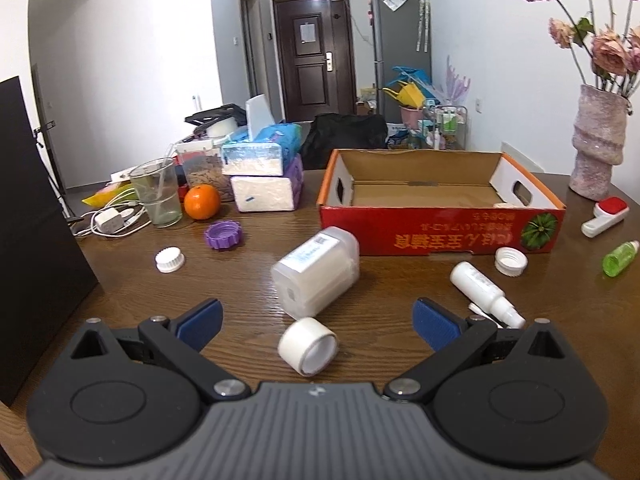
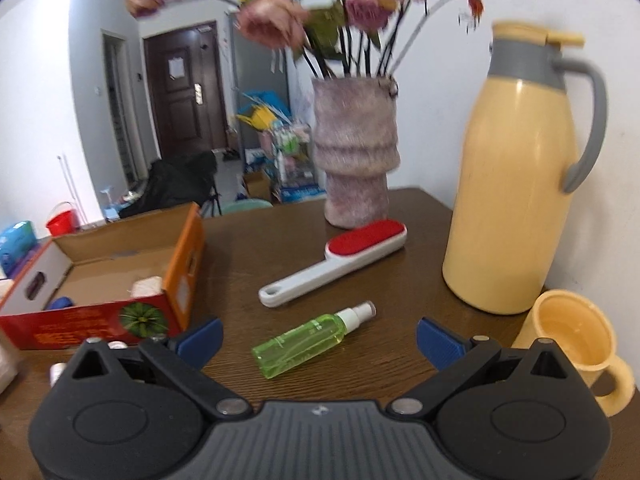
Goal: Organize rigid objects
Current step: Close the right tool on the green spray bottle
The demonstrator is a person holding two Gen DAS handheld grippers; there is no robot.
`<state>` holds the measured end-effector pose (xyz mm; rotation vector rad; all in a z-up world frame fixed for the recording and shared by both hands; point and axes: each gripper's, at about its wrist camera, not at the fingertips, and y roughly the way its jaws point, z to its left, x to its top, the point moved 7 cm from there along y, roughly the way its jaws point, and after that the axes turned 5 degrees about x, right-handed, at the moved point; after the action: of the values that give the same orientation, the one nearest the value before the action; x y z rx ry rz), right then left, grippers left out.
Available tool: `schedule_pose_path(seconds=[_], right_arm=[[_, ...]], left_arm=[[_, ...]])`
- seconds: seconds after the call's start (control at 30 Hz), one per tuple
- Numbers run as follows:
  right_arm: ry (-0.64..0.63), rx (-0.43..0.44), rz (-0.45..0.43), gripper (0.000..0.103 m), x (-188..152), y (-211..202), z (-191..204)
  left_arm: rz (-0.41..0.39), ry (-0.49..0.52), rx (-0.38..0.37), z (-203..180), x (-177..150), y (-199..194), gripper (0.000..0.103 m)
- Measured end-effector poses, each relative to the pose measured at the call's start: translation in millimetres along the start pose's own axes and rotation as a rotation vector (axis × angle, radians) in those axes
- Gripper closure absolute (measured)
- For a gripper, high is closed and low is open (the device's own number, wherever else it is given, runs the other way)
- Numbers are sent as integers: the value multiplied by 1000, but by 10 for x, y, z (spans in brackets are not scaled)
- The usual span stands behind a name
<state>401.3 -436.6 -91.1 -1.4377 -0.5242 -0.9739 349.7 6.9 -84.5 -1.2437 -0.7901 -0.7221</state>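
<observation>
My left gripper [image 1: 318, 322] is open and empty above the wooden table; a white tape roll [image 1: 308, 345] lies between its fingers and a clear plastic box [image 1: 316, 276] lies just beyond. A white spray bottle [image 1: 486, 294], a white cap [image 1: 511, 261], another white cap [image 1: 170, 259] and a purple lid [image 1: 224, 235] lie around. The red cardboard box [image 1: 440, 228] stands open behind. My right gripper [image 2: 318, 338] is open and empty, with a green spray bottle [image 2: 312, 340] lying between its fingers. A red and white lint brush [image 2: 336, 260] lies beyond. The box [image 2: 100, 316] is at the left.
A pink vase with dried flowers [image 2: 354, 168], a yellow thermos jug [image 2: 520, 184] and a yellow mug [image 2: 576, 344] stand at the right. A glass [image 1: 157, 192], an orange [image 1: 202, 202], tissue packs [image 1: 264, 176] and chargers [image 1: 110, 222] crowd the far left. A black panel [image 1: 28, 240] borders the table's left.
</observation>
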Motion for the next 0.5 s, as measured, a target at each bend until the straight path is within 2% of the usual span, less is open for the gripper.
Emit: schedule_pose_path(seconds=[0.3, 0.5], right_arm=[[124, -42, 108, 1, -160, 729, -81], [212, -92, 149, 11, -224, 1083, -96]], left_arm=[[16, -62, 69, 425, 101, 209, 0], [20, -112, 110, 754, 174, 363, 0]])
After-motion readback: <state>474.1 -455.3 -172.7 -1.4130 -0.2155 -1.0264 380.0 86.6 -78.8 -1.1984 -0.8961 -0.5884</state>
